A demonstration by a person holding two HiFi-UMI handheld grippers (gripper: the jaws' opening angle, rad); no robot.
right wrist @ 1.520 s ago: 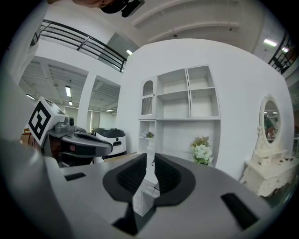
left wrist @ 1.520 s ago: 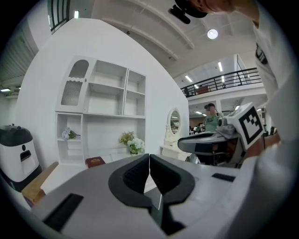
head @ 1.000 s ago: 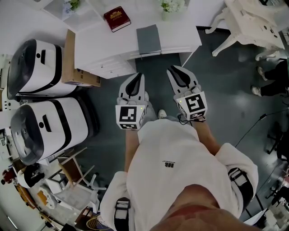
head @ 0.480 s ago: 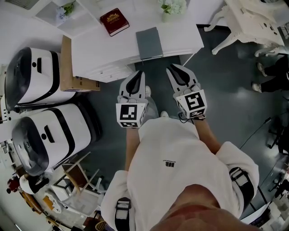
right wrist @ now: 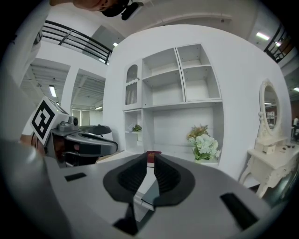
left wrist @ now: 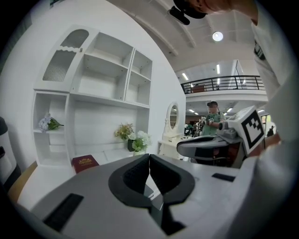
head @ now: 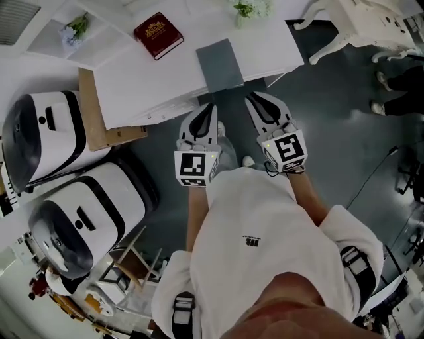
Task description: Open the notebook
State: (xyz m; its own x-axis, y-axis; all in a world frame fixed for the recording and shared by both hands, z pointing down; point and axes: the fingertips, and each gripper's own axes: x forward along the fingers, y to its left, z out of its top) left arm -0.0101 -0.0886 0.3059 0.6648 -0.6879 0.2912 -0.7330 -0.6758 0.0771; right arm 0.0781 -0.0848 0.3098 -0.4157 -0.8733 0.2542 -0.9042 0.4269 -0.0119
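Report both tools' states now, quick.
Left tool: closed, jaws tip to tip, nothing held.
Right tool: slightly open, jaws have just been closing, nothing between them.

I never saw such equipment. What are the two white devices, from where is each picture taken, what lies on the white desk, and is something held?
No robot: a person in a white top holds a two-jaw tool in each hand, the left gripper and the right gripper. The head view comes from a camera on the person's head, looking down. The other two views come from a camera riding on each gripper. On the white desk are a closed grey notebook, a red book and flowers. Nothing is held: the left jaws are shut; the right jaws have just been closing and stand slightly apart, empty.
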